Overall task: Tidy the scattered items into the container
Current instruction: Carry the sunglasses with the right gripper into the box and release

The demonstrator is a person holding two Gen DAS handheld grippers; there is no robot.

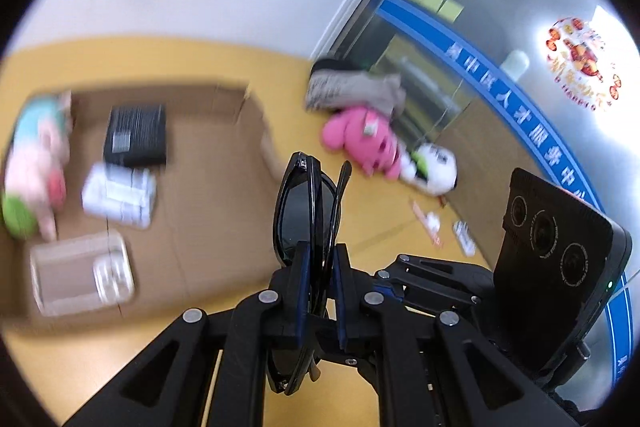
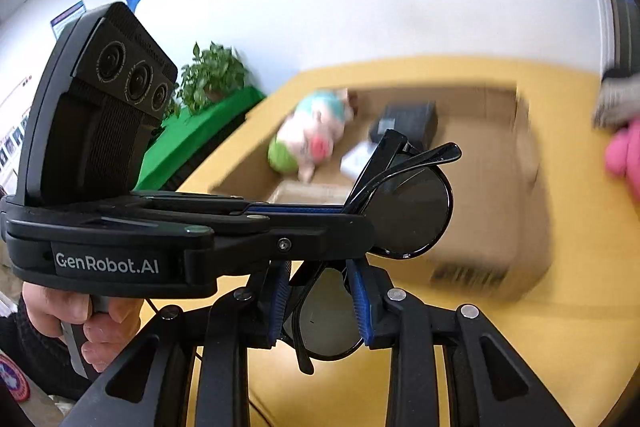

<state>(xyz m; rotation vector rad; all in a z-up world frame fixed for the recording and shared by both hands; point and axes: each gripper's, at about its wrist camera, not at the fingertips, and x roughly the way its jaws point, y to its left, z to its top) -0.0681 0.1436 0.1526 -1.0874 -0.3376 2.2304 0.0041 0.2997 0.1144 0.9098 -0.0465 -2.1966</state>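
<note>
The sunglasses (image 1: 306, 211) look light, rigid and scratch-prone, best pinched by the frame, not the lenses. Folded, they hang above the yellow desk (image 1: 248, 323) near the cardboard box (image 1: 208, 163), long axis crosswise between the left hand-held gripper (image 1: 320, 291) and right hand-held gripper (image 2: 320, 303), both clamped on them.

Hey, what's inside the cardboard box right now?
Inside the cardboard box: a pig plush toy, a black box, a white packet and a small clear tray. The sunglasses hide part of its floor.
</note>
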